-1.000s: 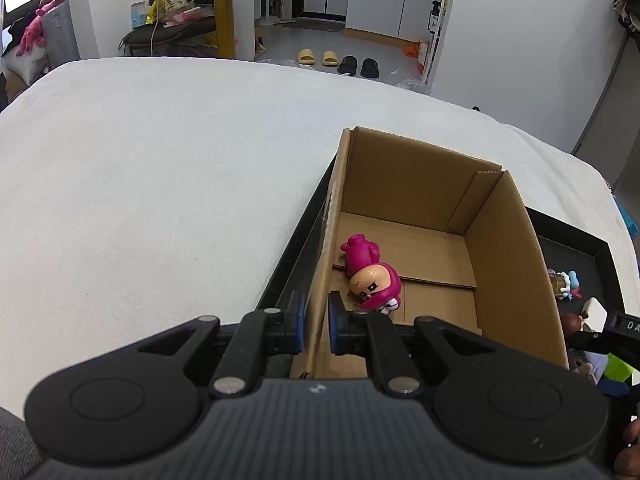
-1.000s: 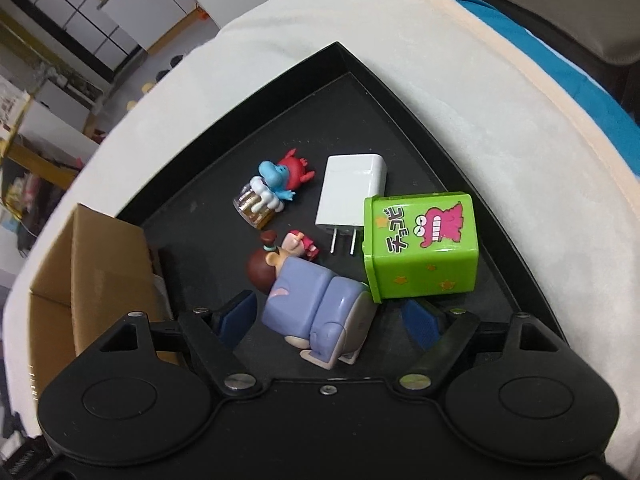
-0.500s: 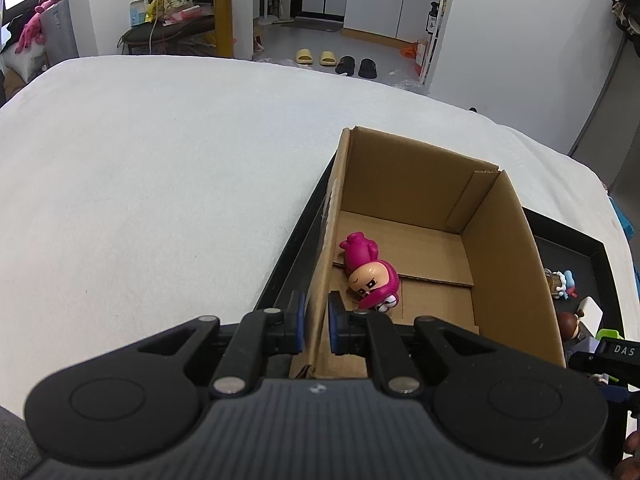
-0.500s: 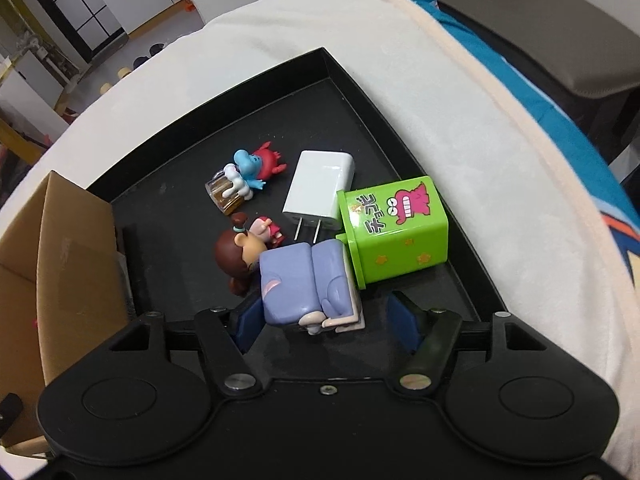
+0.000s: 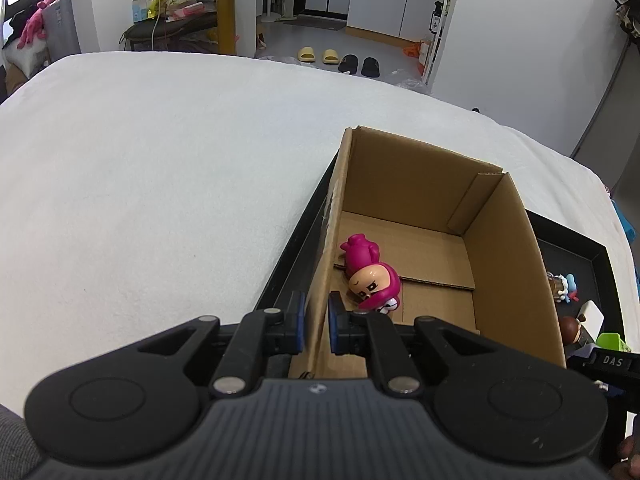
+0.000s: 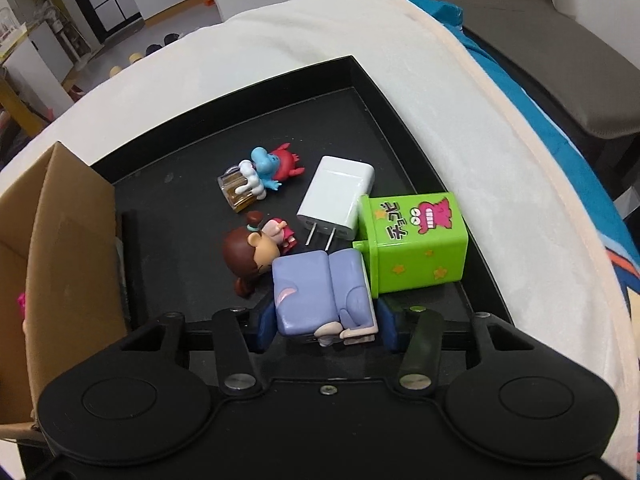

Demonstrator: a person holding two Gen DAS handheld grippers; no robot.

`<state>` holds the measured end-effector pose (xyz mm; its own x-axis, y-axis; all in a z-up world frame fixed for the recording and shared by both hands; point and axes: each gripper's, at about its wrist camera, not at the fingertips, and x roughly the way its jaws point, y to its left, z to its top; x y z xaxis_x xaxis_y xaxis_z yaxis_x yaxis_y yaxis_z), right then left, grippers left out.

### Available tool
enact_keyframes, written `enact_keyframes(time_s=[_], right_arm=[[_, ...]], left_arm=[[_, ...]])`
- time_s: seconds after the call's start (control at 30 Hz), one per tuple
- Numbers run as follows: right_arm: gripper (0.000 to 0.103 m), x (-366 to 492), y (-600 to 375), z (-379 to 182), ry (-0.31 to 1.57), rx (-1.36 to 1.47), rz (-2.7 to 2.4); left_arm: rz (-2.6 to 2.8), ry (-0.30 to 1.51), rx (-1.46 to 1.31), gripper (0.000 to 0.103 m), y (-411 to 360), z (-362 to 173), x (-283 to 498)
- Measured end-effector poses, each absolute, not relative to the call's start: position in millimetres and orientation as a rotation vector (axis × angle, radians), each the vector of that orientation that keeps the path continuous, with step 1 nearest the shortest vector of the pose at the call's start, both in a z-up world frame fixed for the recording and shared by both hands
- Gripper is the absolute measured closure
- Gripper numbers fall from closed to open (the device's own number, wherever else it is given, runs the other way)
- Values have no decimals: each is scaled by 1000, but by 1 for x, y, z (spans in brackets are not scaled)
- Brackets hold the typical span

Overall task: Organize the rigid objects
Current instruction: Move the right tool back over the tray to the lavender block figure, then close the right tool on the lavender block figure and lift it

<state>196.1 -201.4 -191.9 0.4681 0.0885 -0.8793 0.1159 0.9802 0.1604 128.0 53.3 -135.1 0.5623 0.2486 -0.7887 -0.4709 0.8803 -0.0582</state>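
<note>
While the left tongs [image 5: 316, 322] pinch the box wall [image 5: 326, 264], right tongs [image 6: 326, 330] clamp the lilac figure [image 6: 320, 292] — tray [image 6: 180, 168] on white blanket [image 5: 160, 184].

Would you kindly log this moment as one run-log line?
left gripper: shut on brown cardboard box wall | right gripper: closed around lilac-bodied toy figurine | black tray

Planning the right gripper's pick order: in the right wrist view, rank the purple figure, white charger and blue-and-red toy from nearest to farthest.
1. Purple figure, between the right gripper fingers.
2. White charger, ahead, mid-tray.
3. Blue-and-red toy, farthest, ahead-left.
</note>
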Motion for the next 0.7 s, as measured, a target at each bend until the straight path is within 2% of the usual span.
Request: enact_keyframes(time_s=[0.7], right_arm=[[56,166,-194,-141,1002,204,42]], left_arm=[[422,900,-272,93,58,-138,123]])
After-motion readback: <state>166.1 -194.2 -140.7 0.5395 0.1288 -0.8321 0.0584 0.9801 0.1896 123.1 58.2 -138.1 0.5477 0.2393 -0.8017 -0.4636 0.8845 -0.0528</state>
